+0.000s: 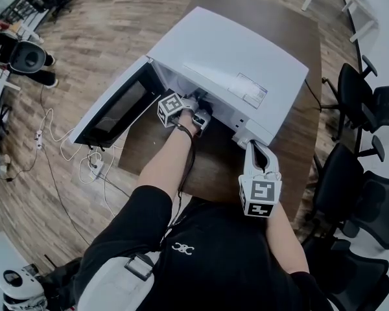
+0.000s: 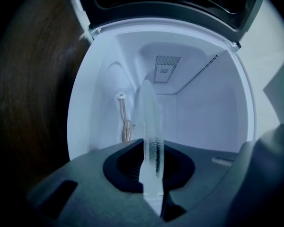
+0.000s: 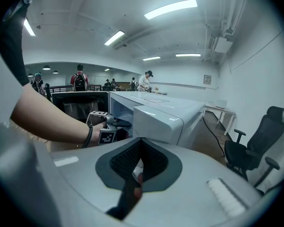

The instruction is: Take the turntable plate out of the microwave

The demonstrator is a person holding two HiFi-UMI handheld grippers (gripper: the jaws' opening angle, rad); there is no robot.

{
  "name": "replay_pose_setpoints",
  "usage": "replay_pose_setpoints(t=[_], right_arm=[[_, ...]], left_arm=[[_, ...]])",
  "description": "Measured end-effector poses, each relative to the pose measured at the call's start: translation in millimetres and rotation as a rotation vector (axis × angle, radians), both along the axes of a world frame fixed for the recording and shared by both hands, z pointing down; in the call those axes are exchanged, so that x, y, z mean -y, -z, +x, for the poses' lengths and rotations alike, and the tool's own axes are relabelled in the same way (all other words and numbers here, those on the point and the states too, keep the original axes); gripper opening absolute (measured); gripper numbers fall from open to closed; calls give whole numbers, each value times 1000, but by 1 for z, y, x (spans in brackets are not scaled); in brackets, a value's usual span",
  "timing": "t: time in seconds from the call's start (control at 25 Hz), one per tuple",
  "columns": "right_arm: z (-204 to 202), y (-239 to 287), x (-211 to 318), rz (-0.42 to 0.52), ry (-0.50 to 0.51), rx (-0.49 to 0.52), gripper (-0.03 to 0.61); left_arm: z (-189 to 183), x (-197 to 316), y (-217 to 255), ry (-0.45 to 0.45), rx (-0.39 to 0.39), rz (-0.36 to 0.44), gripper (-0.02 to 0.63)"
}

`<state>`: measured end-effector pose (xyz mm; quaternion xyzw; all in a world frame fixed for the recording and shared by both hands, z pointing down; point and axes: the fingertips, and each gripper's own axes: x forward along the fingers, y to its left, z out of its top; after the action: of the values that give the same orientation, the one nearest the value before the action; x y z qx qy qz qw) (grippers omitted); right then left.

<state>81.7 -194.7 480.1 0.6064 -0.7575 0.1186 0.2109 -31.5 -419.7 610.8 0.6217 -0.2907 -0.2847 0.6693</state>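
Wood-plank flooring point(image 1: 84, 37) is shown at far left, beside a dark brown tabletop point(image 1: 309, 118) on which a white box-shaped microwave oven point(image 1: 227, 57) is set. Its black-glazed door point(image 1: 120, 105) is seen swung open to the left.

Left gripper point(image 2: 151, 148): reached level into the white cavity, with its jaws pinched onto the near rim of the clear round glass turntable plate point(image 2: 149, 112). The plate is seen edge-on between the pads and lies wholly inside the oven, not yet drawn out.

Right gripper point(image 3: 141, 145): held outside, just beside the oven's front right corner, with its jaws pressed together and nothing between them.

Black office chairs point(image 1: 356, 96) are ranged along the right edge.

Handling, as judged: the plate is taken to be stiff, fairly heavy for its thinness, smooth and slippery. It is likely to break if knocked on the cavity frame or dropped. A hold on one side of the rim is expected to let it sag or pivot. A deep bite on the rim is advised, with the far side lifted clear before withdrawal. The free gripper is best brought to the opposite rim once that rim can be reached.
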Motion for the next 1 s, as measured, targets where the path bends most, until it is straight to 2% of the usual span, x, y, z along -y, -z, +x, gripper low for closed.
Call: replay_pose_setpoints(t=[0.16, 0.6, 1.0], right_arm=[[-1, 0, 0, 1, -6, 7, 8], [-21, 7, -6, 23, 18, 26, 8], [-54, 11, -21, 57, 77, 56, 8]], left_arm=[[0, -3, 11, -8, -2, 41, 35], [-23, -28, 55, -2, -92, 133, 35], [-66, -92, 54, 12, -112, 139, 35]])
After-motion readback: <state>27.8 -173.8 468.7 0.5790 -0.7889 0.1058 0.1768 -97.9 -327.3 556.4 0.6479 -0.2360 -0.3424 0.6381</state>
